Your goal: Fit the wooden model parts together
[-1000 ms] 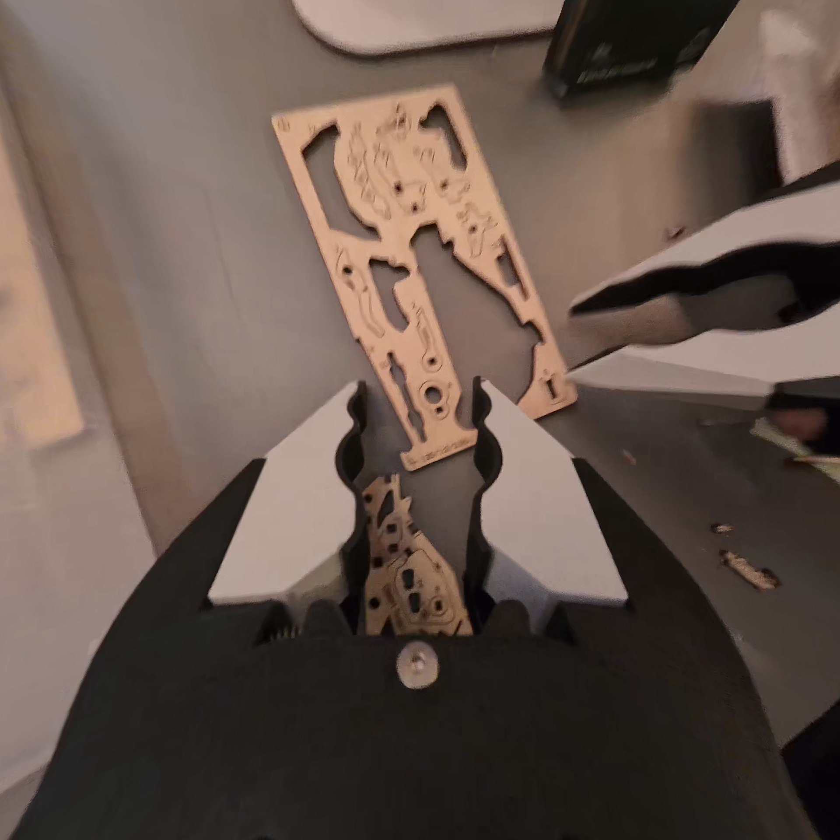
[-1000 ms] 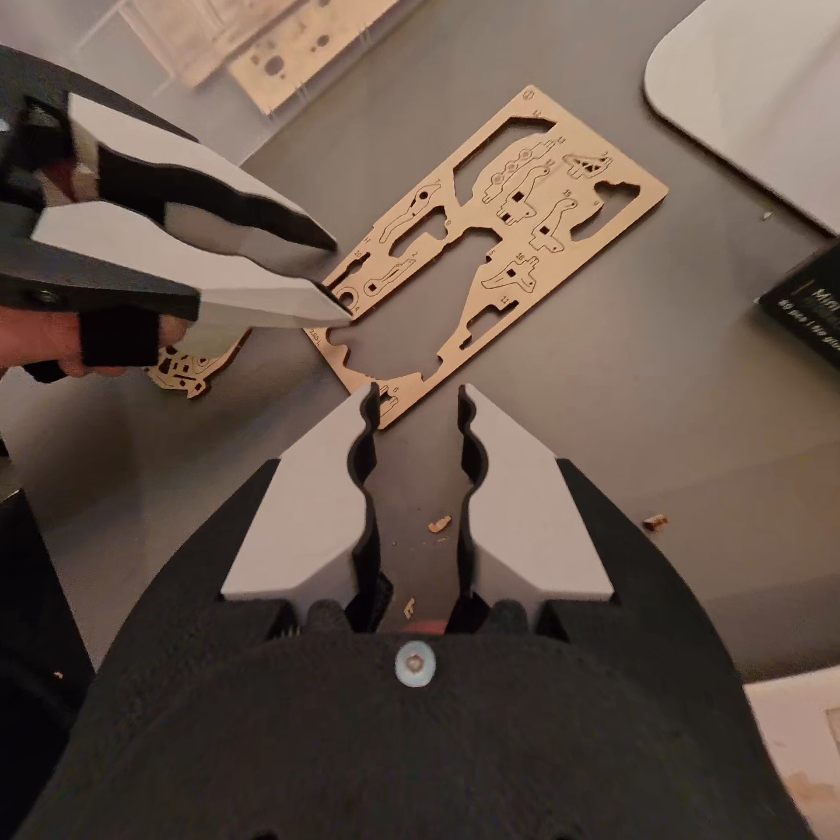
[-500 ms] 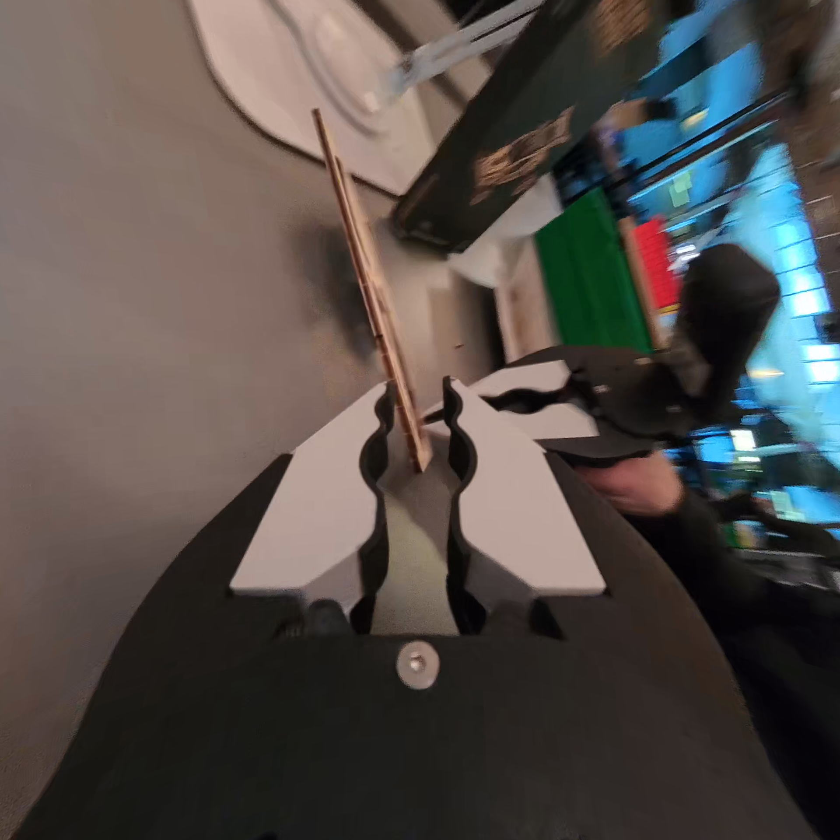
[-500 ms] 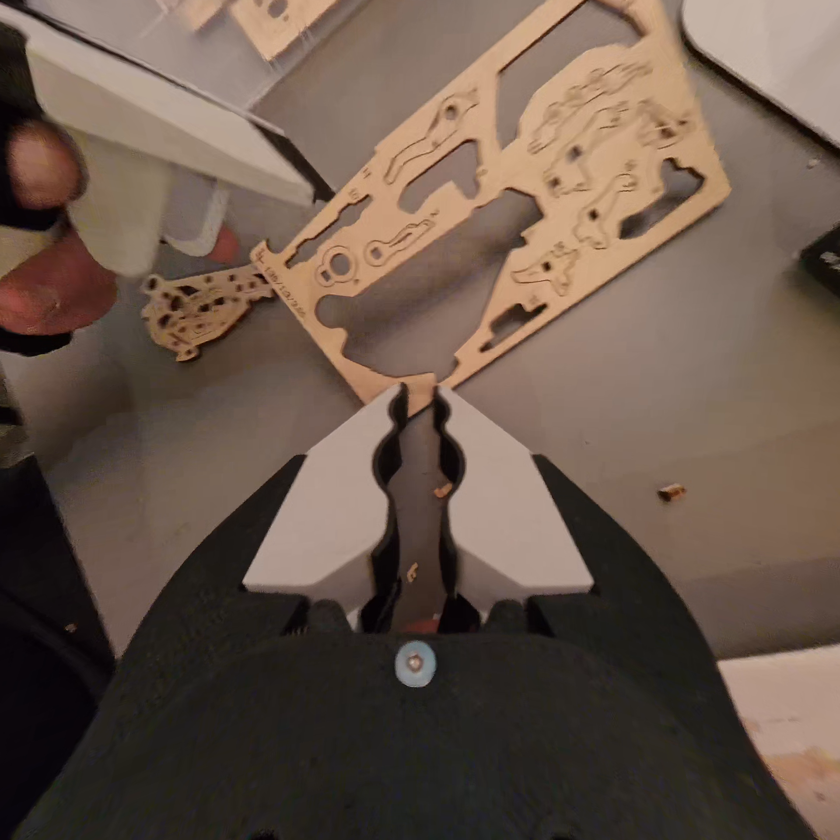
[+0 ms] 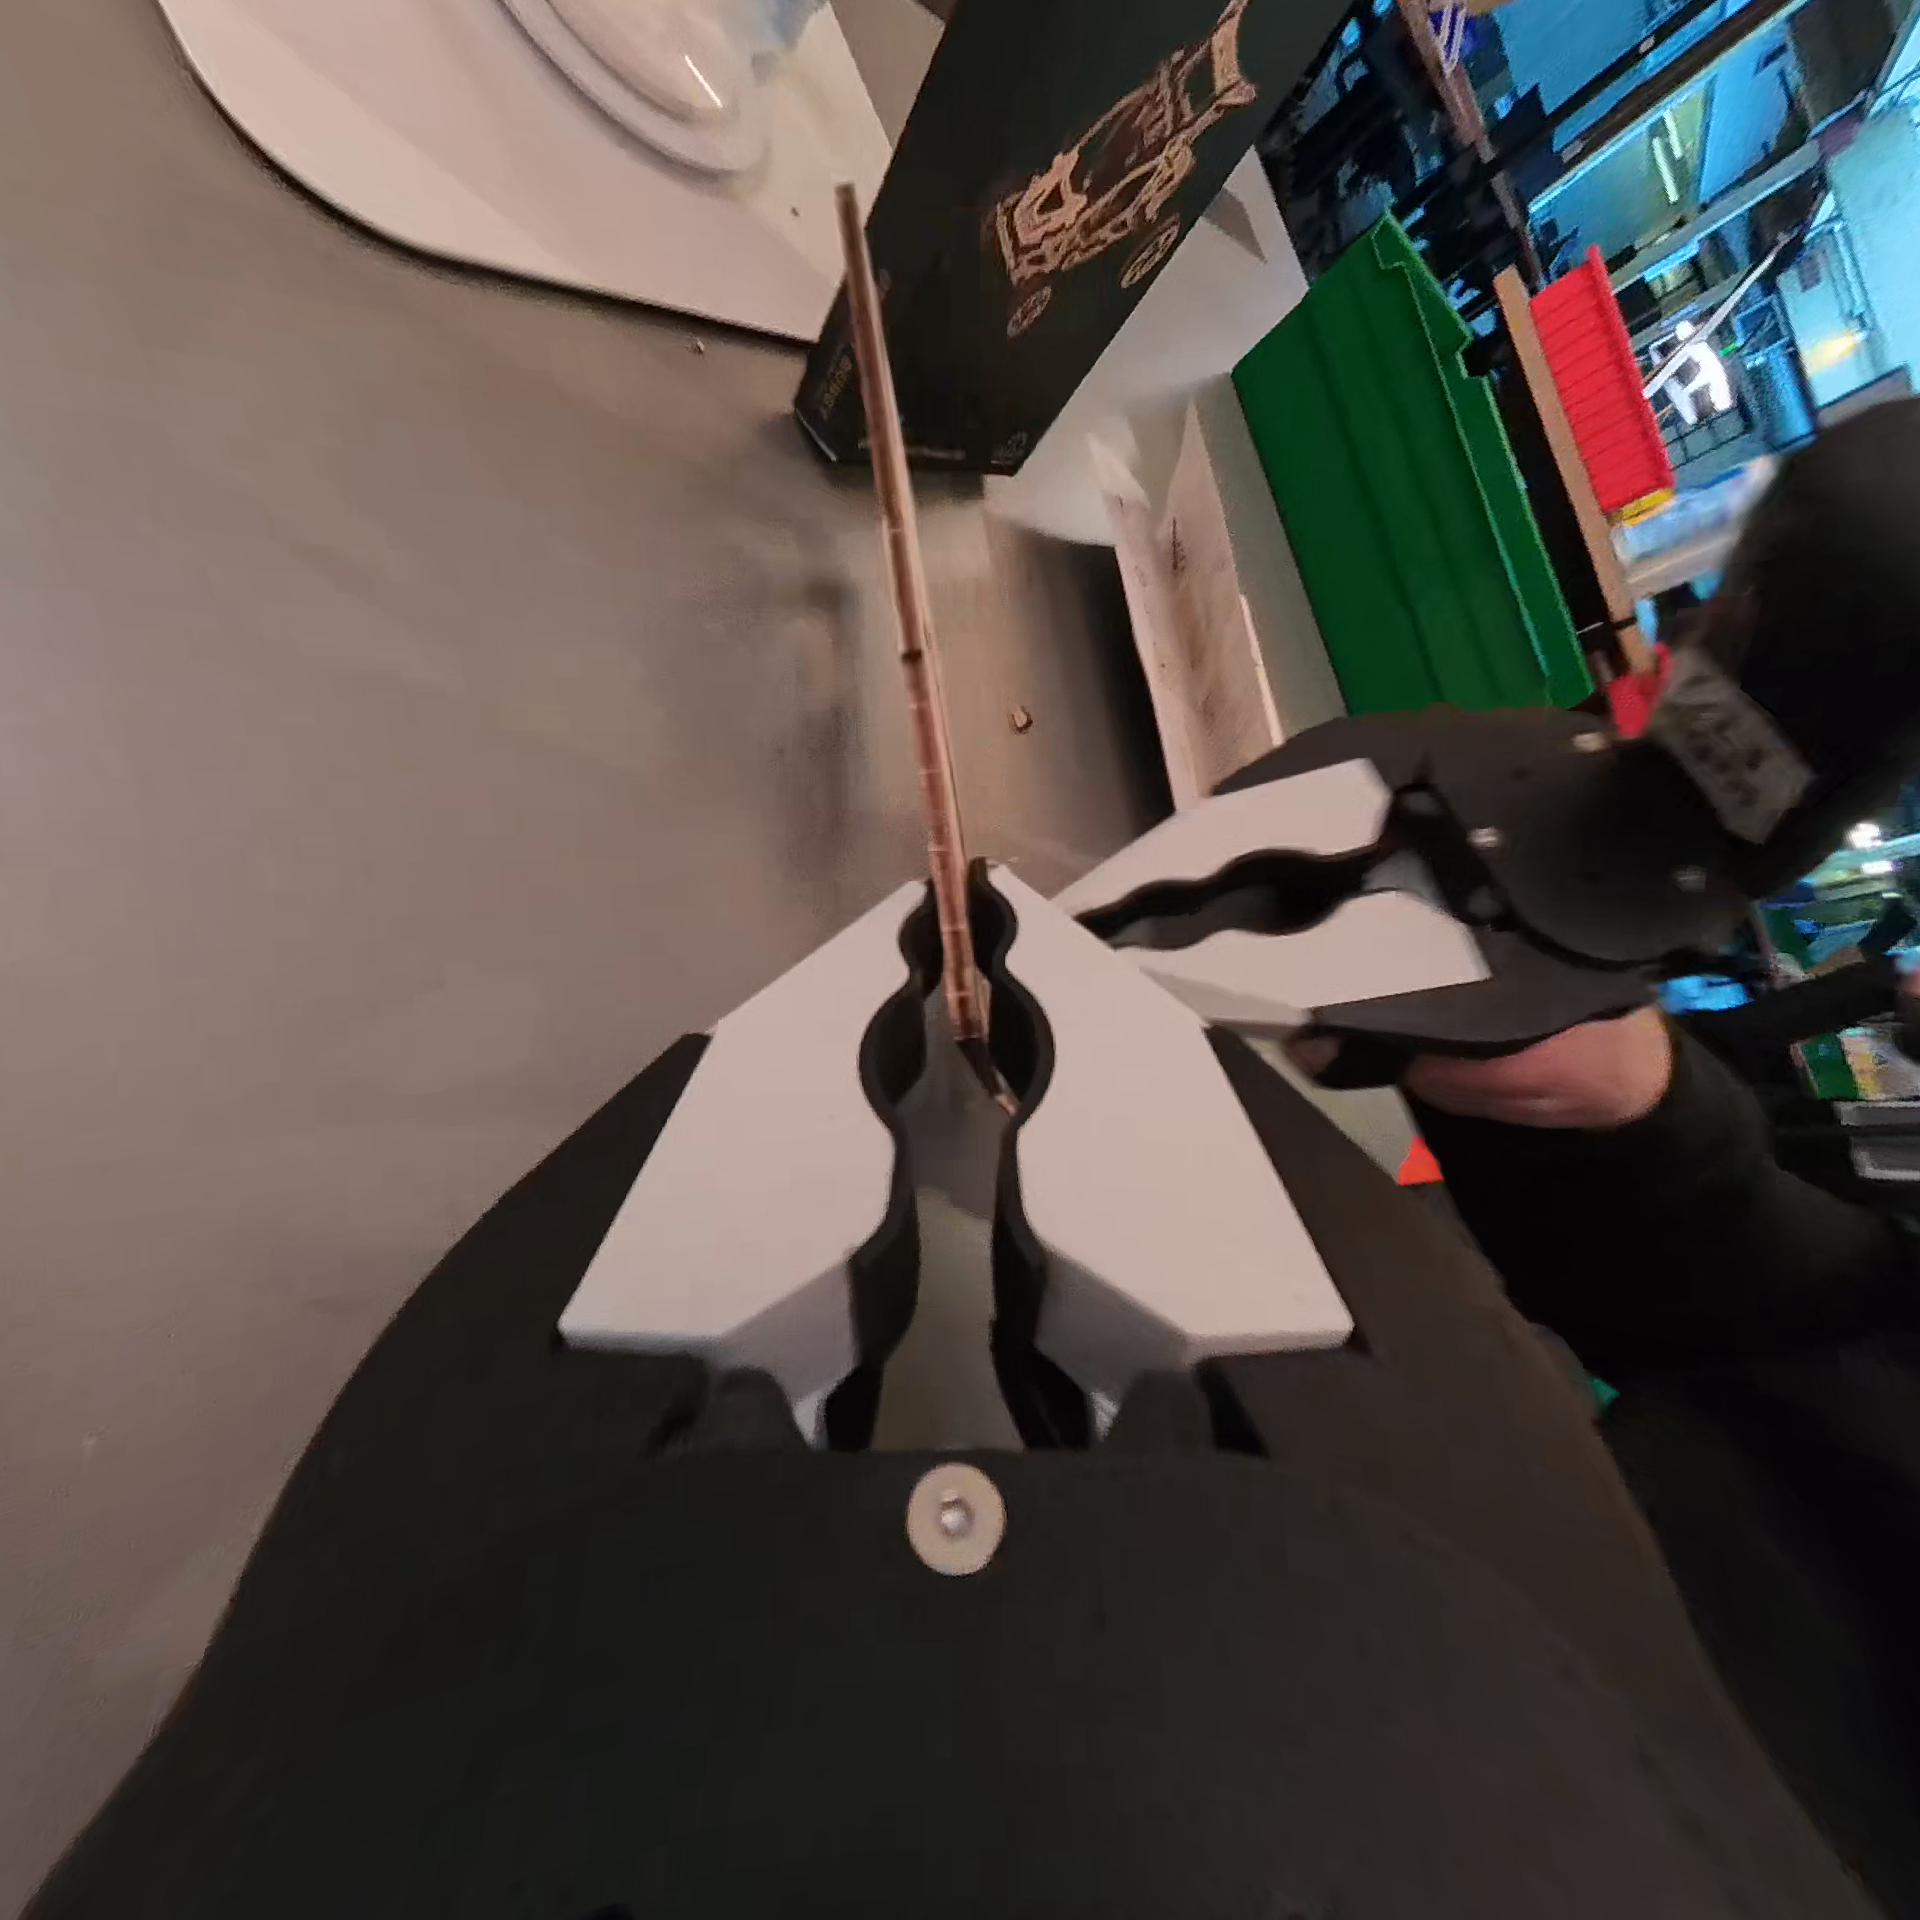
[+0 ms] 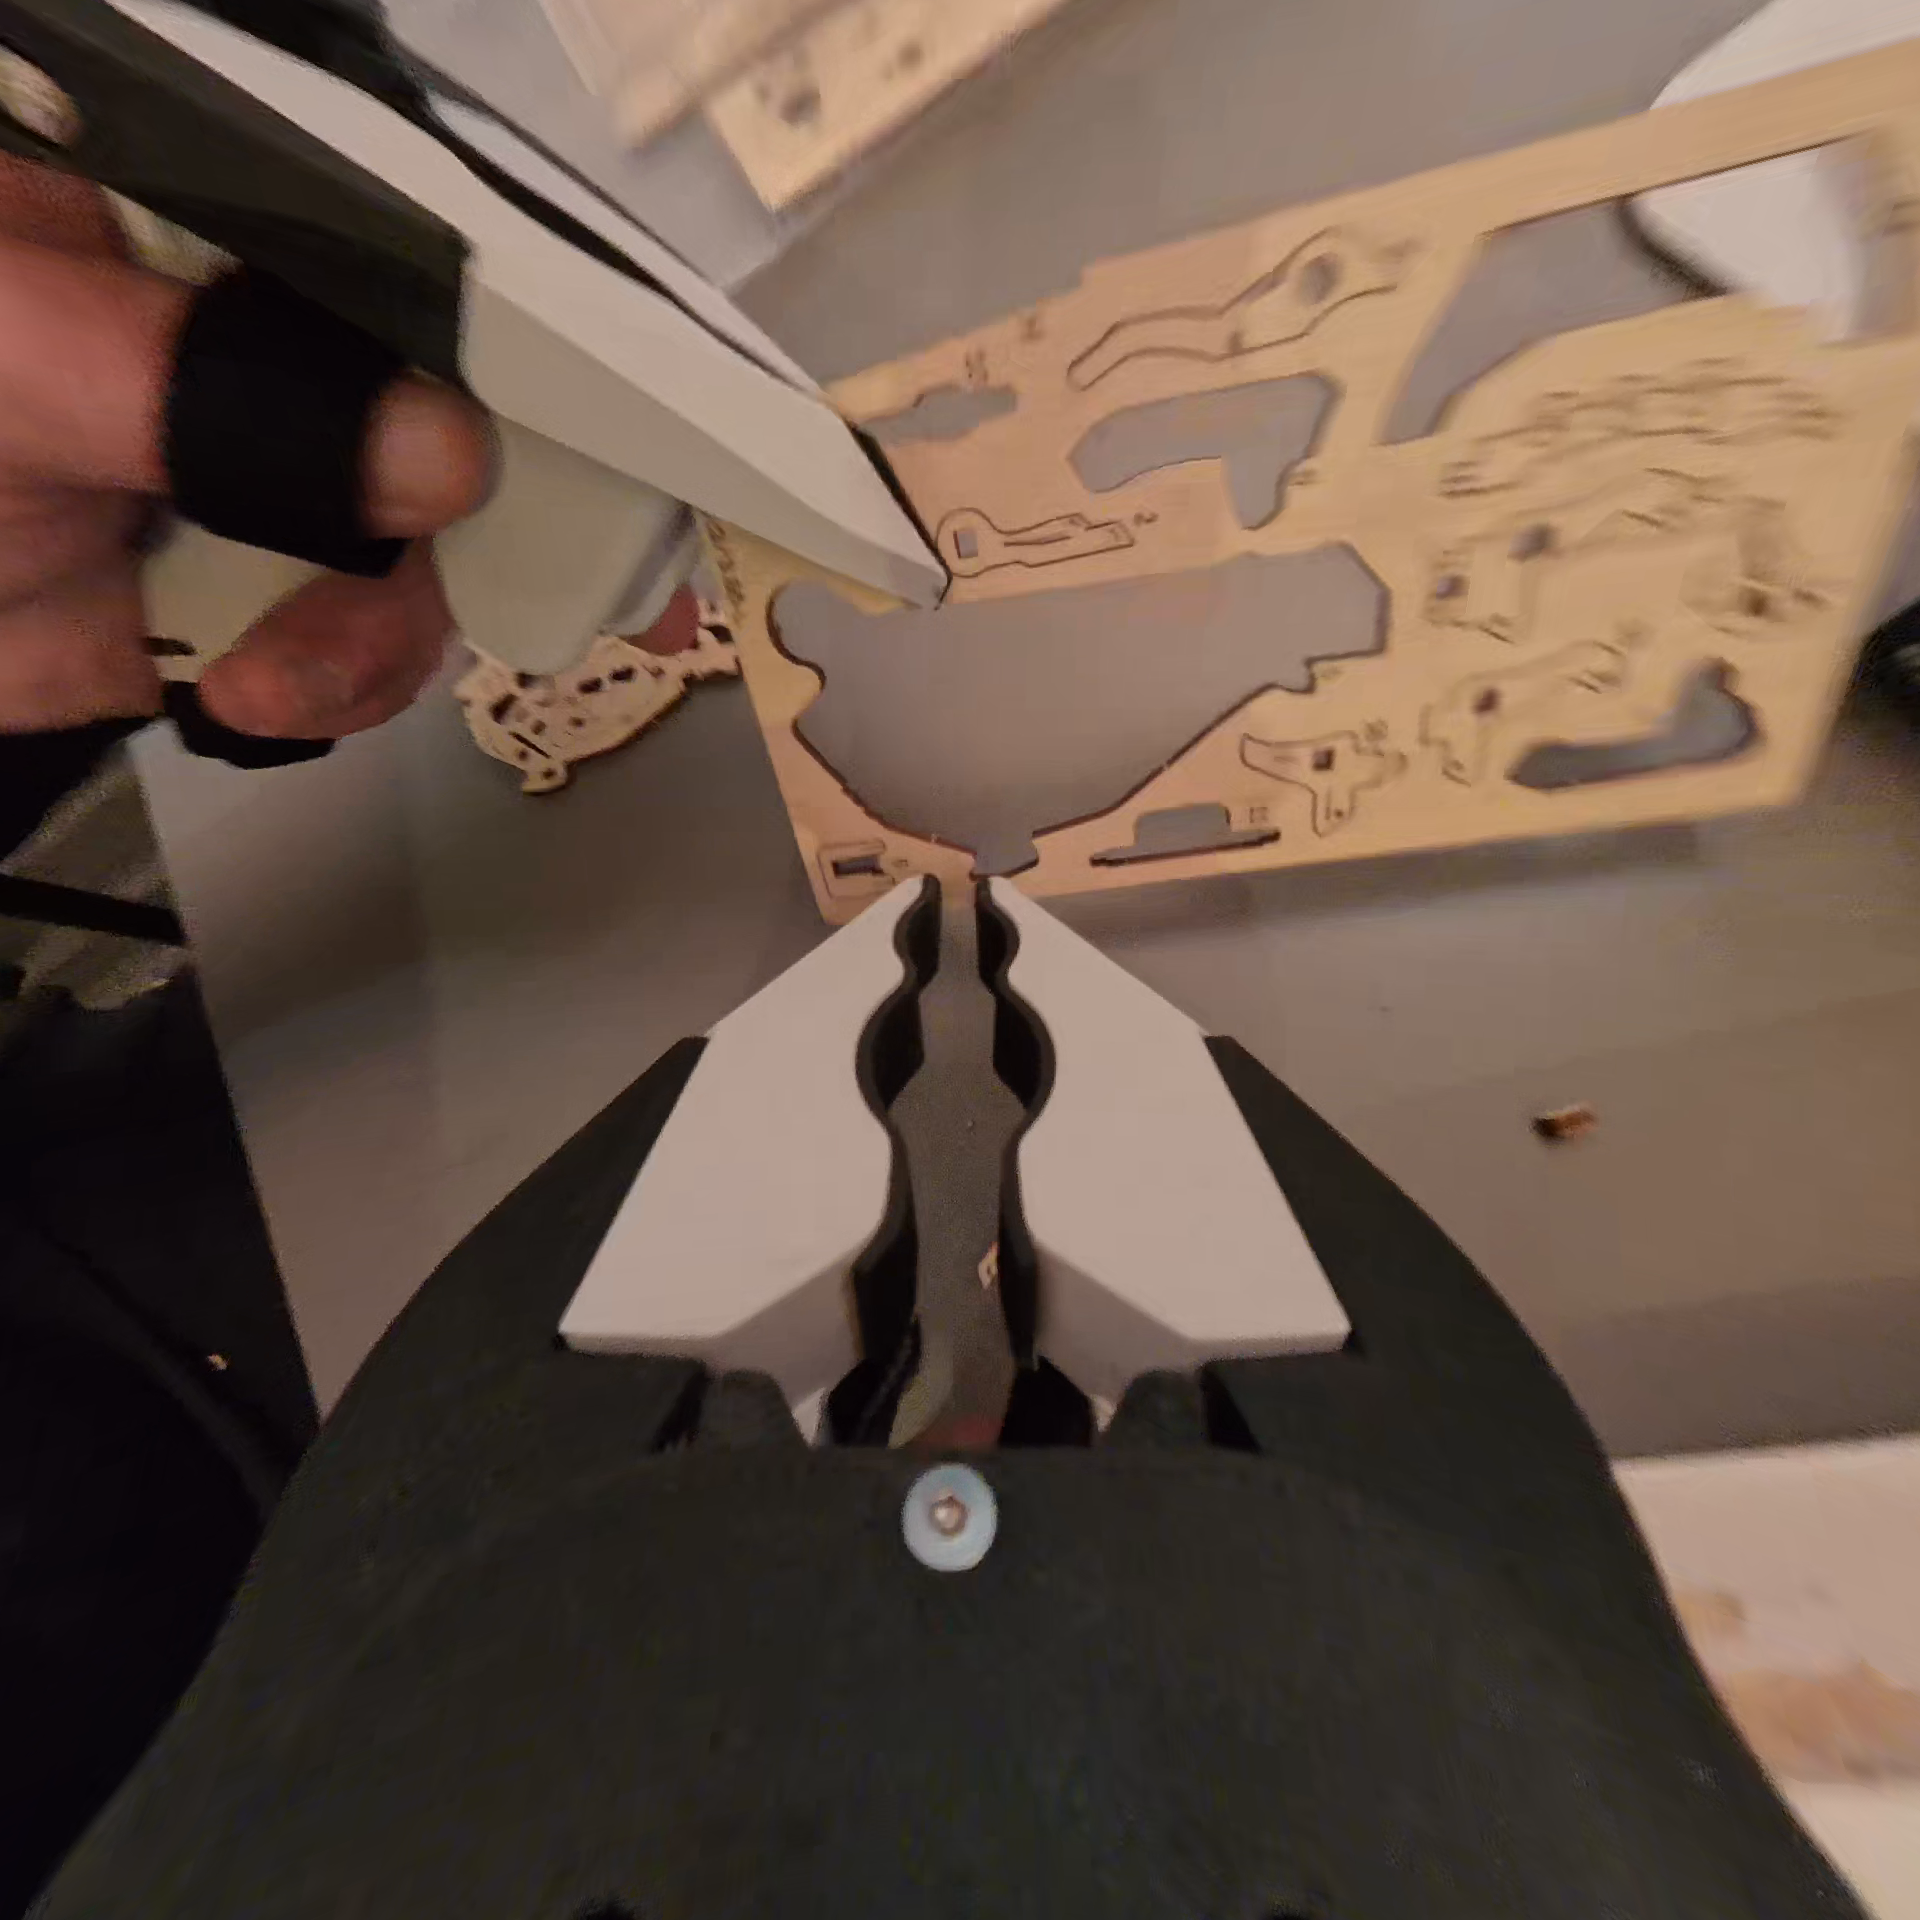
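A thin wooden sheet of laser-cut model parts (image 6: 1382, 478) is held tilted up off the grey table (image 6: 1455, 1039). My left gripper (image 5: 961, 894) is shut on one end of it. In the left wrist view the sheet (image 5: 904, 540) shows edge-on between the pressed pads. In the right wrist view the left gripper (image 6: 925, 582) pinches the sheet's left end. My right gripper (image 6: 956, 888) has its jaws a narrow slit apart, with the tips at the sheet's lower edge and nothing clamped between the pads. It also shows in the left wrist view (image 5: 1091, 914). A loose cut-out wooden part (image 6: 582, 717) lies on the table.
A dark box (image 5: 1039, 208) and a white board (image 5: 468, 125) lie at the far side of the table. A green bin (image 5: 1392, 468) stands beyond them. More wooden sheets (image 6: 831, 114) lie at the back, and wood crumbs (image 6: 1558, 1122) dot the table. There is about 5 cm between the tips of the two grippers.
My left gripper turned on its side, closed on the sheet's end and raised it from flat to tilted. My right gripper moved up to the sheet's edge and narrowed its jaws.
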